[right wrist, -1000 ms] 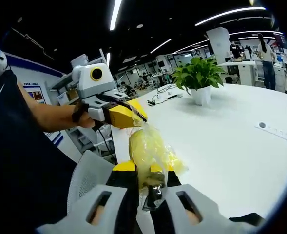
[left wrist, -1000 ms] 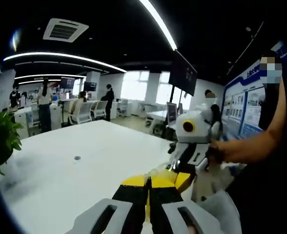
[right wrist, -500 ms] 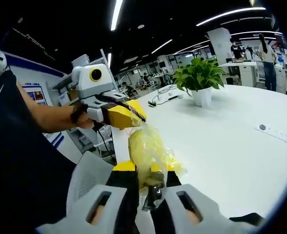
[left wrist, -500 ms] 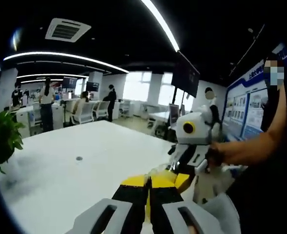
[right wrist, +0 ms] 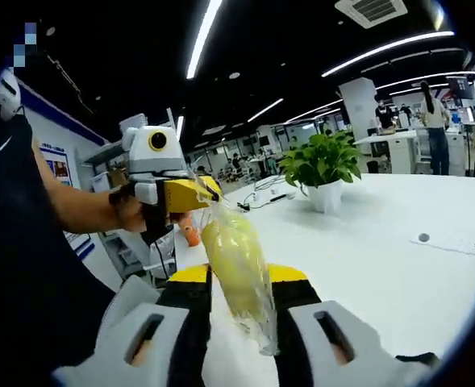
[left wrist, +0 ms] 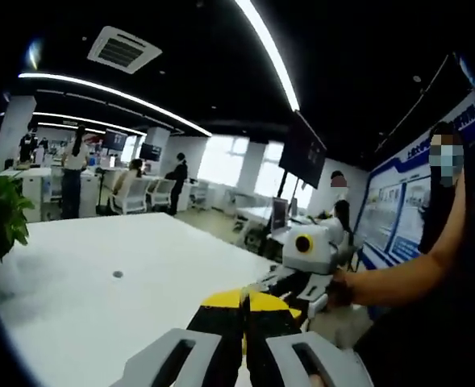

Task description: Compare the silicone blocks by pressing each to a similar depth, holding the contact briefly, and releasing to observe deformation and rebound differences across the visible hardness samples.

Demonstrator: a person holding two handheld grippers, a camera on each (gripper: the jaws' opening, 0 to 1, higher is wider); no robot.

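Between right gripper [right wrist: 235,282] jaws, nearest the lens: yellow lump wrapped in clear crinkly film, bagged yellow sample [right wrist: 233,270], held off the white table [right wrist: 398,266]; jaws closed narrow onto its lower part; left gripper [right wrist: 198,193] pinching the film's top end, bag stretched between both. Probably soft, light, squashy; film looks slippery, so better gripped mid-body than by the loose wrap; guess only. Seen from left gripper view: own jaws [left wrist: 243,310] pressed together, thin strip of film barely visible between the tips; right gripper [left wrist: 310,258] just beyond. Farther out on the table: potted plant [right wrist: 322,165], small round port [right wrist: 421,239]. No bare silicone blocks spotted.
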